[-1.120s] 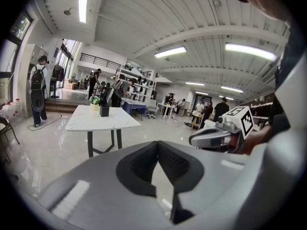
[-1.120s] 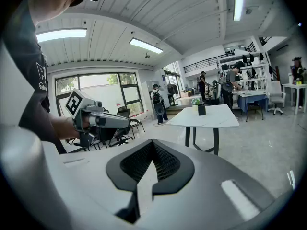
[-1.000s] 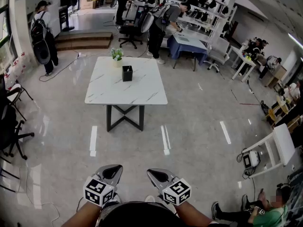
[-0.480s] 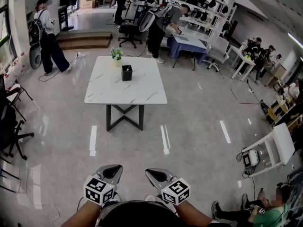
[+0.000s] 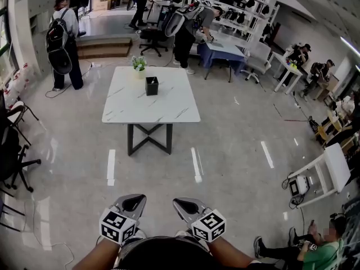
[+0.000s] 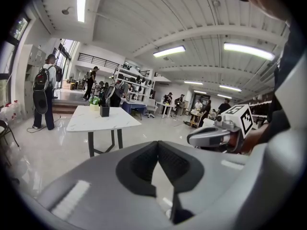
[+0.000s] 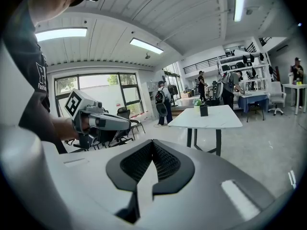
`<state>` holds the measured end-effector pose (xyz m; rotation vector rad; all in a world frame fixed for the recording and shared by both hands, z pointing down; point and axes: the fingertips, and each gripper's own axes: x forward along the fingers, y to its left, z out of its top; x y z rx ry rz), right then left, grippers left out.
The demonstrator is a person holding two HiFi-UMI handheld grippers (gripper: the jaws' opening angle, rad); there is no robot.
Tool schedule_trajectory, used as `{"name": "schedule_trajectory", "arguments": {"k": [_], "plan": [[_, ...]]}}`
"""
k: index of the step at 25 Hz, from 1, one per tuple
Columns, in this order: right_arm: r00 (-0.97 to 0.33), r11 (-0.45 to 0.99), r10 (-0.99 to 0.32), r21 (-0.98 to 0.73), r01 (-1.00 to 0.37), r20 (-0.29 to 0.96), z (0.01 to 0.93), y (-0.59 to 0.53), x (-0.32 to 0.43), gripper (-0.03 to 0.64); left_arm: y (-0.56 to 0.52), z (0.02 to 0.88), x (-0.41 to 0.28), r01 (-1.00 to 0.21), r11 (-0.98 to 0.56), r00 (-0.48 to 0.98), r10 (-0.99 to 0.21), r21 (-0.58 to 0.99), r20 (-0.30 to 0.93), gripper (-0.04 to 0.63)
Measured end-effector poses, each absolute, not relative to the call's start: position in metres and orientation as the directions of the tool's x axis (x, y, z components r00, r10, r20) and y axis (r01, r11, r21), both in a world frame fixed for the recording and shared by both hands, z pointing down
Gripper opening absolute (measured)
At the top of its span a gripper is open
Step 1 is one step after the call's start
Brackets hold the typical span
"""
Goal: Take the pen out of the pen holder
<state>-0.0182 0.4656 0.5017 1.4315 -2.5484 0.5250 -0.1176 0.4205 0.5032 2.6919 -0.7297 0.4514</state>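
Note:
The black pen holder (image 5: 151,86) stands near the far edge of a white marble table (image 5: 169,108), several steps ahead of me. It also shows small in the left gripper view (image 6: 104,111) and the right gripper view (image 7: 204,110). No pen can be made out at this distance. My left gripper (image 5: 134,199) and right gripper (image 5: 183,203) hang side by side close to my body, low over the floor and far from the table. Each one's jaws meet at the tips with nothing between them (image 6: 157,143) (image 7: 152,143).
A small potted plant (image 5: 139,64) sits behind the holder on the table. A person with a backpack (image 5: 62,41) walks at the far left. Black chairs (image 5: 11,151) stand at the left, a white shelf unit (image 5: 323,176) at the right, and a seated person (image 5: 315,252) at lower right.
The person with the backpack has walked a little to the right at the far left. Both grippers stay where they were, shut.

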Motion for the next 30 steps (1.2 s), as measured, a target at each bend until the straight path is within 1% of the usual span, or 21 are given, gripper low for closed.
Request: {"name": "schedule_trajectory", "arguments": {"k": [15, 22, 30], "plan": [[-0.504, 0.454, -0.799, -0.221, -0.863, 0.328, 0.509, 0.457, -0.067, 0.0, 0.41, 0.508, -0.161, -0.5, -0.836, 0.837, -0.401, 0.224, 0.371, 0.057], [-0.494, 0.435, -0.806, -0.239, -0.868, 0.325, 0.515, 0.455, -0.098, 0.0, 0.414, 0.52, -0.189, -0.482, -0.841, 0.842, -0.368, 0.245, 0.393, 0.057], [-0.491, 0.429, -0.799, -0.243, -0.87, 0.348, 0.523, 0.457, -0.12, 0.0, 0.408, 0.529, -0.212, -0.479, -0.84, 0.843, -0.361, 0.253, 0.399, 0.057]]}}
